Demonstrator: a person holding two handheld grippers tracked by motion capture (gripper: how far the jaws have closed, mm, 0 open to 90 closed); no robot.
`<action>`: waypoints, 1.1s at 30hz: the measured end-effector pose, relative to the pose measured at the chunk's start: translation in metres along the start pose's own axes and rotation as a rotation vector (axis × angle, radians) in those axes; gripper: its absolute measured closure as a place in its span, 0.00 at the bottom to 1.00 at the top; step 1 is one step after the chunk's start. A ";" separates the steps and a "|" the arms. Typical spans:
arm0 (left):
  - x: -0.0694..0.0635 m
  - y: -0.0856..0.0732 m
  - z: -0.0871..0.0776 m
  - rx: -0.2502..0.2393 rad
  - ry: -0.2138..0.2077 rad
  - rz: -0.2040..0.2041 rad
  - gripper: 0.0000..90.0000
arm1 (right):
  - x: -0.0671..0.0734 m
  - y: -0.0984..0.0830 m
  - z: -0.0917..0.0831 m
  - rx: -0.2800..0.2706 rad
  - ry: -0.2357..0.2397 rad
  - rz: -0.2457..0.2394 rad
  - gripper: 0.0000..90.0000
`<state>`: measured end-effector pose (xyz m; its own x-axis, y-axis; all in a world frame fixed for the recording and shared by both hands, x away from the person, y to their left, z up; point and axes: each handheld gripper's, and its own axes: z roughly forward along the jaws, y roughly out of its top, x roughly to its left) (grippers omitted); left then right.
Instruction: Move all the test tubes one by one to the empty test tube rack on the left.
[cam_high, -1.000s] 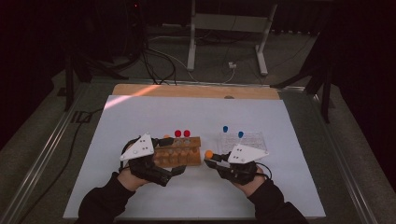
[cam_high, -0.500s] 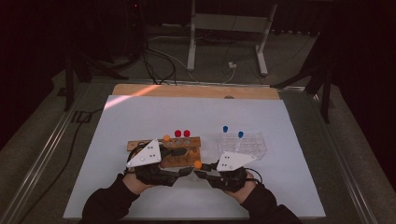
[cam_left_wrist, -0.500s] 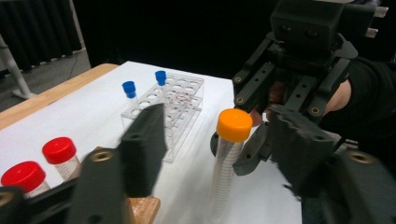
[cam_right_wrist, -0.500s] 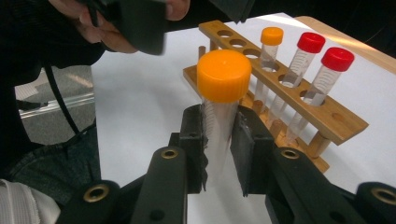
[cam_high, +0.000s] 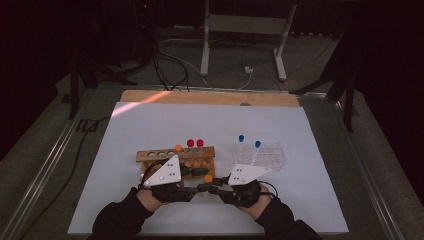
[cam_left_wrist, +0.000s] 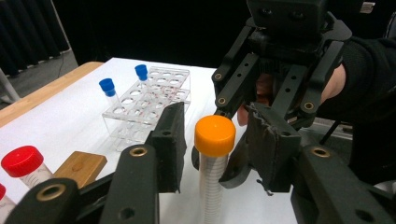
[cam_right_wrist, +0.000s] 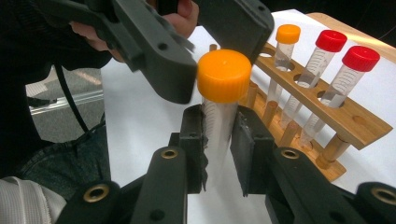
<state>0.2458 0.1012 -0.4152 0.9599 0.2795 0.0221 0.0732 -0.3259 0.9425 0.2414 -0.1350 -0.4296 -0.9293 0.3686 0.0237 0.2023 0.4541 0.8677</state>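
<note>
Orange-capped tube (cam_right_wrist: 219, 102) stands upright, clamped between the right gripper (cam_right_wrist: 218, 140) pads. Left gripper (cam_left_wrist: 212, 140) jaws have just been closing around its cap, pads flanking it, not yet touching

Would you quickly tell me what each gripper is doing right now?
Left gripper: jaws just closing around the orange cap, not yet touching it.
Right gripper: shut on the tube.
</note>
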 end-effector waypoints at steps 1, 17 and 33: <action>0.000 0.000 0.001 0.003 0.005 0.005 0.69 | 0.000 0.000 0.000 0.001 0.002 -0.002 0.84; 0.003 0.005 -0.003 0.008 0.023 0.022 0.80 | -0.001 0.000 -0.002 -0.024 -0.012 0.007 0.72; 0.035 0.024 -0.056 -0.058 0.250 -0.012 0.80 | -0.007 0.005 -0.011 -0.113 -0.057 0.074 0.14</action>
<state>0.2655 0.1540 -0.3730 0.8619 0.4998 0.0858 0.0615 -0.2709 0.9606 0.2451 -0.1445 -0.4201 -0.8935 0.4445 0.0645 0.2305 0.3307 0.9151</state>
